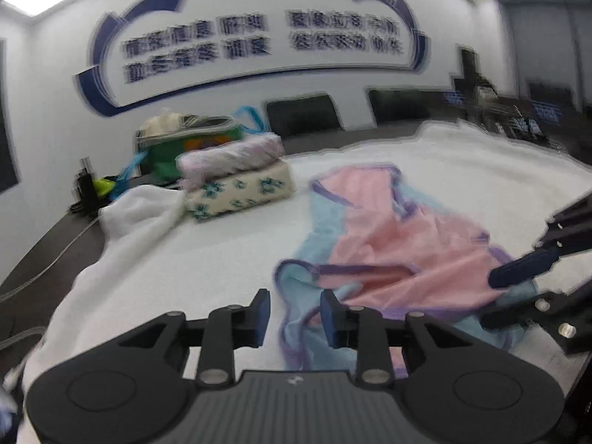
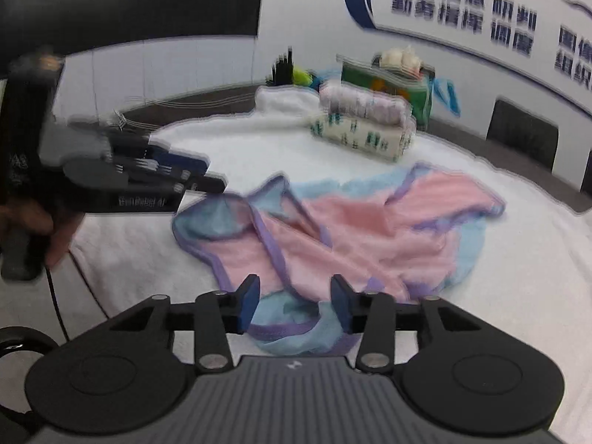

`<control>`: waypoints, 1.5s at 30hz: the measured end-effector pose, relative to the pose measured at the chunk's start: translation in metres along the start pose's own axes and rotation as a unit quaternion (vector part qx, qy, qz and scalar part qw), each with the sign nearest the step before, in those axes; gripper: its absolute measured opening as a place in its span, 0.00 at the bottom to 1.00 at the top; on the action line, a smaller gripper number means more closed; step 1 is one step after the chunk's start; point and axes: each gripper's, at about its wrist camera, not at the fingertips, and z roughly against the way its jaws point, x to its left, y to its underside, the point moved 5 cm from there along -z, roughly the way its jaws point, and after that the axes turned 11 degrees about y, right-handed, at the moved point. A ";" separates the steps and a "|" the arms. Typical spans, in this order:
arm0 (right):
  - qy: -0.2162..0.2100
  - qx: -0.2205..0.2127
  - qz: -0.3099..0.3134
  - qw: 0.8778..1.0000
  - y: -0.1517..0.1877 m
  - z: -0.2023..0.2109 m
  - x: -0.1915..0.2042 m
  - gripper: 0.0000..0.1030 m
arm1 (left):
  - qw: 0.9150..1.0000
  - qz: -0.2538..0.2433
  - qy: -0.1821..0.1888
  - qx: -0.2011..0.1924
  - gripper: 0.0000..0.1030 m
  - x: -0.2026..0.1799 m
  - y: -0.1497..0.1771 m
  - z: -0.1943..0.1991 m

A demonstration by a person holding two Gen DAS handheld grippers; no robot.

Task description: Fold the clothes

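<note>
Crumpled pink-and-blue thin garment with purple trim [image 2: 355, 229] lies on the white-towelled surface [image 1: 207, 251], unfolded.
Looks light, limp, slippery; best pinched at a trimmed edge. Left gripper [image 1: 295, 314] and right gripper [image 2: 294, 301] both wide open, empty, at its near hem.

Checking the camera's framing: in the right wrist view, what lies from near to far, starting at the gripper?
right gripper → pink and blue garment → stack of folded clothes → green bag → wall lettering
</note>
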 end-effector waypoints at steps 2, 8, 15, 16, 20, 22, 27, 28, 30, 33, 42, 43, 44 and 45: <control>0.047 0.017 0.010 0.999 0.009 -0.015 -0.002 0.25 | 1.000 -0.002 0.013 0.027 0.22 -0.001 0.003 -0.014; -0.046 0.012 -0.069 0.996 0.018 -0.005 -0.029 0.07 | 0.999 0.032 0.028 0.013 0.01 -0.003 0.008 -0.003; -0.155 -0.078 -0.197 0.965 -0.009 0.062 -0.113 0.06 | 0.988 0.121 0.049 -0.078 0.01 -0.020 -0.025 0.035; -0.142 -0.086 -0.205 0.964 -0.010 0.066 -0.127 0.06 | 0.988 0.120 0.047 -0.082 0.01 -0.024 -0.028 0.030; -0.076 -0.033 -0.205 0.975 0.000 0.038 -0.136 0.31 | 0.994 0.102 0.019 -0.042 0.01 -0.025 -0.017 0.000; 0.003 -0.019 -0.171 0.985 0.007 0.034 -0.128 0.49 | 0.992 0.117 0.023 -0.031 0.01 -0.019 -0.009 -0.004; 0.038 -0.058 -0.104 0.992 0.000 0.047 -0.088 0.49 | 0.992 0.116 0.016 -0.042 0.01 -0.016 -0.003 0.001; 0.034 -0.066 -0.091 0.993 -0.002 0.049 -0.077 0.49 | 0.993 0.113 0.014 -0.044 0.01 -0.017 -0.003 0.002; 0.042 -0.074 -0.053 0.995 -0.005 0.049 -0.051 0.49 | 0.993 0.105 -0.001 -0.048 0.01 -0.019 -0.004 0.004; 0.079 -0.049 0.027 0.995 0.001 0.029 -0.013 0.47 | 0.995 0.085 -0.027 -0.051 0.01 -0.023 -0.007 0.008; 0.157 0.005 0.068 0.985 0.025 0.004 -0.005 0.26 | 0.996 0.031 -0.061 -0.062 0.02 -0.034 0.002 0.019; 0.162 0.003 0.076 0.984 0.025 0.004 -0.004 0.26 | 0.996 0.027 -0.063 -0.061 0.02 -0.035 0.005 0.020; 0.166 0.005 0.079 0.983 0.025 0.001 -0.004 0.26 | 0.996 0.027 -0.063 -0.057 0.02 -0.036 0.008 0.021; 0.170 0.008 0.082 0.982 0.025 -0.001 -0.005 0.26 | 0.996 0.030 -0.061 -0.053 0.02 -0.036 0.010 0.021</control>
